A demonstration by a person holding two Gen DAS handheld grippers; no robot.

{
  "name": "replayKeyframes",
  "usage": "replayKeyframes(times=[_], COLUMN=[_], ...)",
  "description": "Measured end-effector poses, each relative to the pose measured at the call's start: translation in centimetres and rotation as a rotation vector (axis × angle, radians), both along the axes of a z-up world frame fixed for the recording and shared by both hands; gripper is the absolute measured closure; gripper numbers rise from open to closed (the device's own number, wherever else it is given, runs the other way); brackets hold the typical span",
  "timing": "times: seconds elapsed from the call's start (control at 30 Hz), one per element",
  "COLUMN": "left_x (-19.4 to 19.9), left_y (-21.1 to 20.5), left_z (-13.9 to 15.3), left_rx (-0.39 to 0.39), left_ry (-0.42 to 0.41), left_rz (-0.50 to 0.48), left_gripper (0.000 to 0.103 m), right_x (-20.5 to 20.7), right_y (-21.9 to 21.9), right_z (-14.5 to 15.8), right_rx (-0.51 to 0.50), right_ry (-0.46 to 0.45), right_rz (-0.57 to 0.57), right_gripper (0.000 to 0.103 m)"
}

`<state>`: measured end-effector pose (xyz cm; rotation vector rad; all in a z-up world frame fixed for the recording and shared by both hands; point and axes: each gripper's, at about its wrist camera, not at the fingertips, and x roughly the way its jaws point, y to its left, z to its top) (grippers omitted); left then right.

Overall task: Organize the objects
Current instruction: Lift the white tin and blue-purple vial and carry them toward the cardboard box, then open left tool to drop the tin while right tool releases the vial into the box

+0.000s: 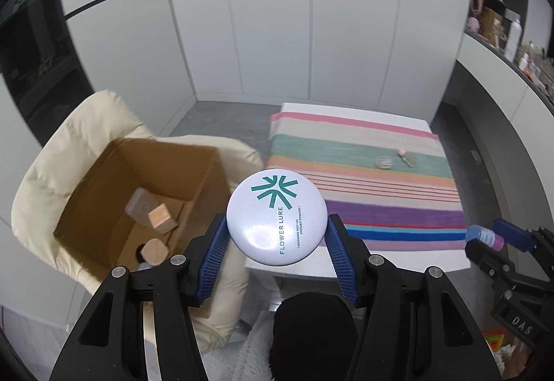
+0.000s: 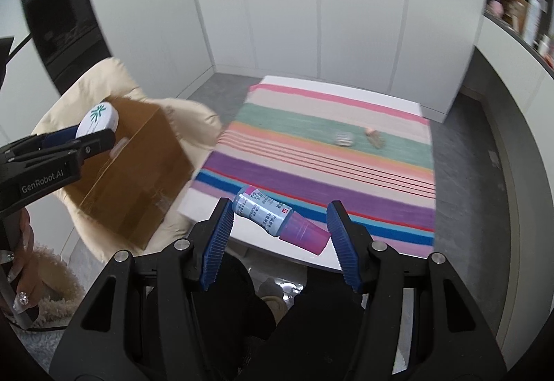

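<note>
My left gripper (image 1: pixel 277 239) is shut on a round white powder compact (image 1: pixel 277 216) with a teal logo, held in the air between the open cardboard box (image 1: pixel 204 173) and the table; it also shows in the right wrist view (image 2: pixel 97 119) near the box's top. My right gripper (image 2: pixel 279 228) is shut on a small blue bottle with a purple cap (image 2: pixel 277 216), held lengthwise above the table's near edge; the bottle also shows in the left wrist view (image 1: pixel 484 237). A small clear jar (image 2: pixel 343 138) and a small vial (image 2: pixel 374 136) lie on the striped cloth (image 2: pixel 329 169).
The box sits on a cream cushioned chair (image 1: pixel 52 180) left of the table and holds several small bottles (image 1: pixel 152 218). White cabinet walls (image 1: pixel 277 34) stand behind. A shelf with bottles (image 1: pixel 512 38) runs along the right. A white table edge (image 2: pixel 297 253) lies under the cloth.
</note>
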<state>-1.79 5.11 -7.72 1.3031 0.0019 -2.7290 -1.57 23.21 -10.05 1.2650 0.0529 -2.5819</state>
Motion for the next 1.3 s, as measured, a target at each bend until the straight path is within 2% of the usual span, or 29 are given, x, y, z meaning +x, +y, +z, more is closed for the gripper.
replayKeyframes(times=[0.23, 0.5, 0.77, 0.97, 1.03, 1.3], left_x=[1.5, 4.9, 8.4, 7.7, 7.1, 4.0], left_y=[-5.3, -12.1, -18.3, -21.1, -21.9, -24.7], left_z=[-1.1, -1.9, -3.1, -4.3, -4.7, -6.4], left_rx=[0.003, 0.007, 0.014, 0.018, 0.042, 0.038], left_ry=[-0.023, -0.04, -0.071, -0.093, -0.106, -0.148], left_rz=[0.11, 0.265, 0.412, 0.464, 0.465, 0.498], left_gripper=[0.045, 0.045, 0.045, 0.045, 0.045, 0.045], right_x=[0.4, 1.7, 2.9, 2.6, 2.2, -1.6], right_y=[-6.4, -15.7, -23.2, -27.9, -29.1, -33.3], right_z=[-0.7, -1.8, -3.0, -4.0, -4.4, -6.1], right_rx=[0.007, 0.018, 0.022, 0.04, 0.048, 0.059], right_ry=[-0.011, -0.03, -0.057, -0.065, -0.064, -0.076], right_rz=[0.145, 0.361, 0.524, 0.608, 0.622, 0.64], right_gripper=[0.044, 0.044, 0.044, 0.044, 0.044, 0.044])
